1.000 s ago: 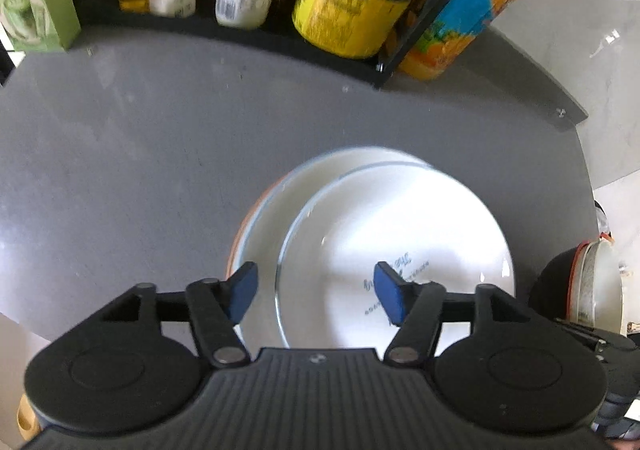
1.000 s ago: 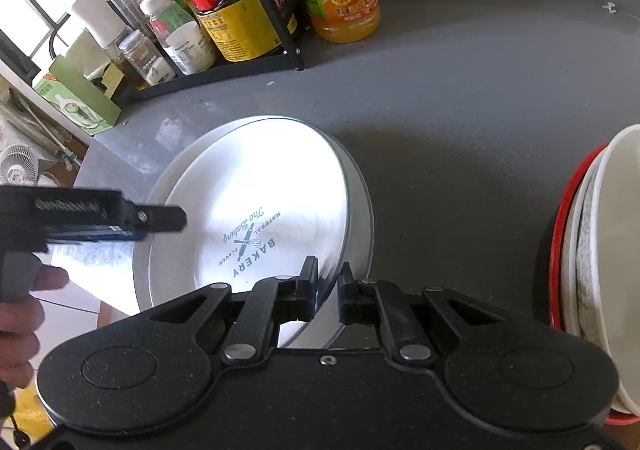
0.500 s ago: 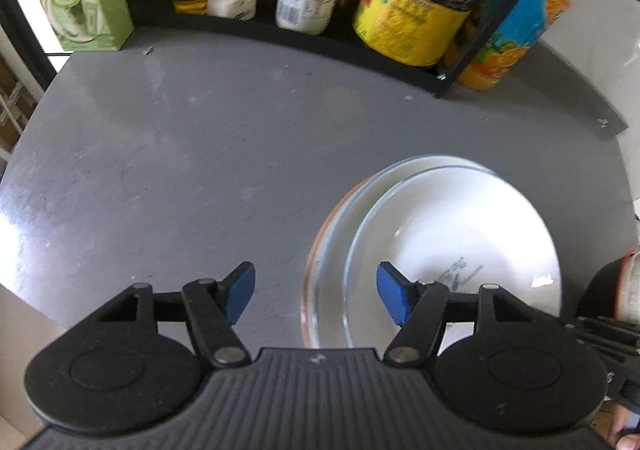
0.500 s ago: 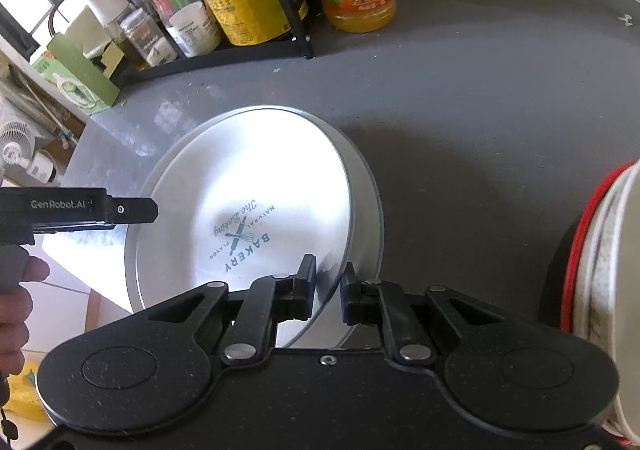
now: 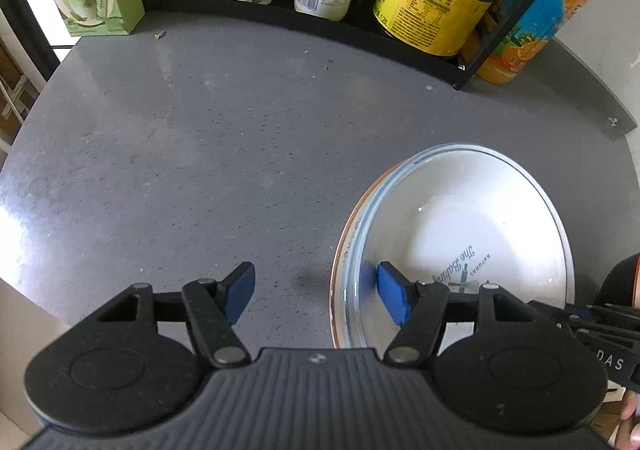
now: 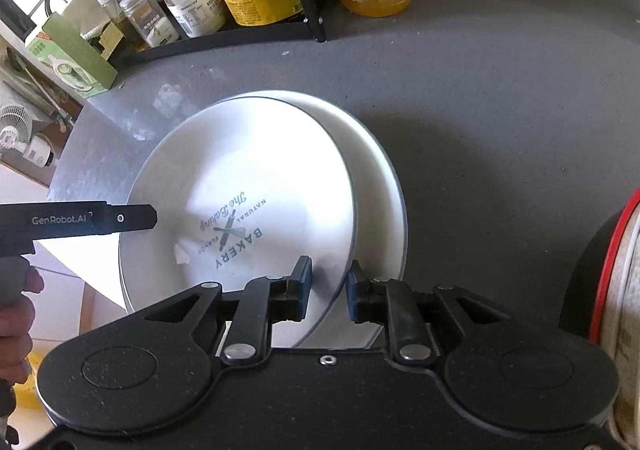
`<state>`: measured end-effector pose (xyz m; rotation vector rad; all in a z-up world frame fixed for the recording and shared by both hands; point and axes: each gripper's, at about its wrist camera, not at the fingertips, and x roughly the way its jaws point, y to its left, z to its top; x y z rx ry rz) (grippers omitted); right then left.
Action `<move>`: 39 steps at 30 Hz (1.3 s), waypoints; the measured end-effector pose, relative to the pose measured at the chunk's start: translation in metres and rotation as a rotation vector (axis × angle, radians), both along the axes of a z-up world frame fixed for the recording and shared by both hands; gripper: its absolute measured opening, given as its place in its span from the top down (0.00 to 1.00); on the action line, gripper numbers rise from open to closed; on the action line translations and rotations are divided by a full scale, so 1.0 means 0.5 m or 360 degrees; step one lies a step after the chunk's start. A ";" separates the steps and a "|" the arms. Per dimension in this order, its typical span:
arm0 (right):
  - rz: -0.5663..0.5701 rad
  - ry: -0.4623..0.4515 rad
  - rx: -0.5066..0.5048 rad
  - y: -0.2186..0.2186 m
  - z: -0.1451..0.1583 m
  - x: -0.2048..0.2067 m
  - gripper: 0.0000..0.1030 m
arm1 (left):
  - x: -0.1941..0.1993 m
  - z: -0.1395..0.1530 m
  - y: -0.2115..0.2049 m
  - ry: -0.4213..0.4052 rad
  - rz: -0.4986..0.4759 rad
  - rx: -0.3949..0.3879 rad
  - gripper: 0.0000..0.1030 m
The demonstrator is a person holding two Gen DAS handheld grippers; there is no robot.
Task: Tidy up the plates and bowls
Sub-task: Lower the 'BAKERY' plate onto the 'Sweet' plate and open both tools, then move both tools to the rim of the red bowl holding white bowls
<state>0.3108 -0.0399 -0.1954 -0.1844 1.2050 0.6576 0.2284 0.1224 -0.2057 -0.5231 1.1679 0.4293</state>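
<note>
my right gripper (image 6: 327,292) just released white bakery-print plate (image 6: 236,210) onto plate stack, fingers apart; left gripper (image 5: 316,292) open, backed off; this plate done

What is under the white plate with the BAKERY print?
Under the BAKERY plate lies another white plate, whose rim shows on the right side. The left wrist view shows an orange-brown edge below. Everything beneath is covered, so I cannot tell how many dishes are stacked.

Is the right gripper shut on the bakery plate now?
No, open: the right gripper has a gap either side of the bakery plate rim.
</note>
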 end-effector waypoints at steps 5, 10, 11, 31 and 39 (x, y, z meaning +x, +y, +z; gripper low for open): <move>-0.0009 0.0000 0.0004 -0.007 0.018 -0.007 0.67 | 0.005 -0.008 -0.001 0.0007 -0.0028 -0.0015 0.36; 0.0002 -0.0071 -0.0027 -0.013 0.037 -0.020 0.64 | 0.012 -0.011 -0.006 0.0017 -0.0048 -0.0008 0.37; -0.0006 -0.0075 -0.0030 -0.014 0.039 -0.019 0.63 | 0.013 -0.011 -0.006 0.0027 -0.0045 -0.0009 0.37; -0.0277 -0.0245 0.0280 -0.180 0.196 -0.015 0.22 | 0.097 0.152 -0.112 -0.0173 -0.0237 0.0046 0.25; -0.0460 -0.0282 0.0333 -0.299 0.220 -0.017 0.20 | 0.130 0.188 -0.205 -0.0230 -0.0361 0.0017 0.24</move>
